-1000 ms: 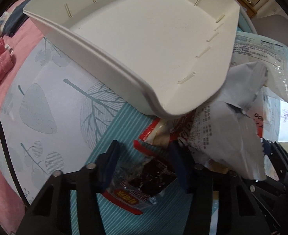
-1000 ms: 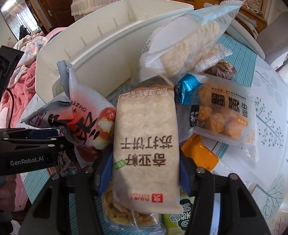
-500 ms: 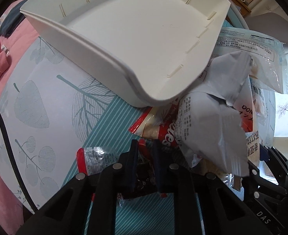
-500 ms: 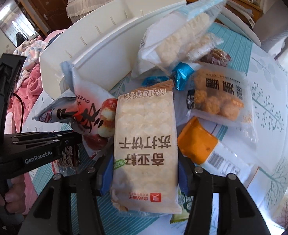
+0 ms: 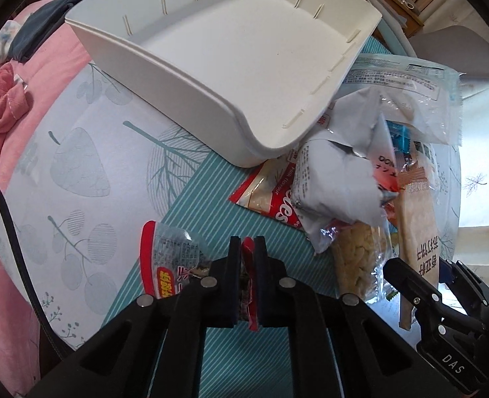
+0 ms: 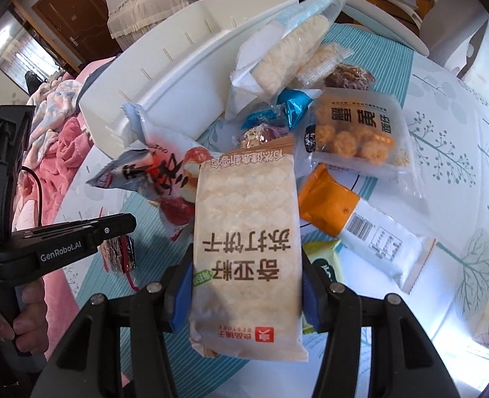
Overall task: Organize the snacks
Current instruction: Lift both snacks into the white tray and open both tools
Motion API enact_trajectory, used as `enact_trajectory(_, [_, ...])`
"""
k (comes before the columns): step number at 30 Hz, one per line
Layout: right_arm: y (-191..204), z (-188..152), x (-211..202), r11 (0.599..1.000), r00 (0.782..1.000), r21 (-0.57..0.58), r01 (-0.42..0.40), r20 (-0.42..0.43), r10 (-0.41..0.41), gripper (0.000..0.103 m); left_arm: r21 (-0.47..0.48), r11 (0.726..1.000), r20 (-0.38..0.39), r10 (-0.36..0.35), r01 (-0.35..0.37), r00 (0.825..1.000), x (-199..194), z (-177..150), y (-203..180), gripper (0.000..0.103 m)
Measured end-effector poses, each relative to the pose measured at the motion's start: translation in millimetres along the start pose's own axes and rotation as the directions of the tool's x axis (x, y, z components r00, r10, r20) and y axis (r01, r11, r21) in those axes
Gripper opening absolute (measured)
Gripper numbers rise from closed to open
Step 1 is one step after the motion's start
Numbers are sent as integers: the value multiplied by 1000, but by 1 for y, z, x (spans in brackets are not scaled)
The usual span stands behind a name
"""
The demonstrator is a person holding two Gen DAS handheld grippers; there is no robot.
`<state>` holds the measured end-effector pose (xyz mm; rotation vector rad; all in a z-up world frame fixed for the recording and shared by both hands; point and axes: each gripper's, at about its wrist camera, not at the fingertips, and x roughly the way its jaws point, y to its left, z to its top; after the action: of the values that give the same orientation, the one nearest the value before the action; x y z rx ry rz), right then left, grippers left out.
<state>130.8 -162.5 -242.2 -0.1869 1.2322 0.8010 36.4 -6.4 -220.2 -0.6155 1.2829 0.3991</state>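
My left gripper (image 5: 247, 248) is shut on a red-edged clear snack packet (image 5: 168, 265), pinching it just above the striped tablecloth. The same packet (image 6: 118, 252) hangs under the left gripper (image 6: 124, 225) in the right wrist view. My right gripper (image 6: 244, 285) is shut on a long pale cracker pack (image 6: 247, 242) and holds it up. The cracker pack also shows in the left wrist view (image 5: 417, 232). A large white bin (image 5: 237, 59) lies tilted on the table beyond both; it also shows in the right wrist view (image 6: 184, 76).
A heap of snack bags lies right of the bin: a red-and-white bag (image 6: 164, 179), a fried-ball pack (image 6: 357, 132), an orange-and-white pack (image 6: 357, 225), a rice cracker bag (image 6: 290, 43). A pink blanket (image 5: 8, 106) lies off the table's left edge.
My left gripper closed on the red-edged packet and lifted it back from the pile. My right gripper raised the cracker pack slightly.
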Motion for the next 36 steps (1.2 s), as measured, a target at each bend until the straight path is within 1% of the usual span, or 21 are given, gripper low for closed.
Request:
enact_trajectory(6, [2,-9,-20,1000,999,11,-12,35,11,54,-8,1000,18,-9,9,1000,-32,-10,4,4])
enact_trajectory(10, [3,-15,-32,999,998,34,-20,58,18,54,4,1000,32,-13,13,999,-57,-18,8,4])
enact_trajectory(15, [3,-23,-44,998,996,56,-32,89,27,54,23,999,74,-28,26,997,-85,-13,1,4])
enact_trajectory(19, [6,-25,-55,996,992,84,-34,120,24,54,42,998,106,-57,53,993,-115,-2,2,3])
enact_trajectory(22, [10,-24,-65,995,988,91,-32,152,18,54,71,996,116,-63,56,991,-127,13,-2,3])
enact_trajectory(27, [21,-15,-83,993,979,112,-27,204,3,54,124,986,129,-126,110,984,-149,38,-3,3])
enact_trajectory(30, [30,-7,-91,991,970,132,-19,242,-14,54,172,977,137,-154,129,979,-162,54,-4,3])
enact_trajectory(32, [37,-2,-94,989,965,148,-15,262,-25,54,207,967,144,-183,152,972,-171,66,-5,3])
enact_trajectory(36, [54,14,-99,983,950,182,-6,309,-51,54,263,949,150,-218,174,964,-182,89,-5,3])
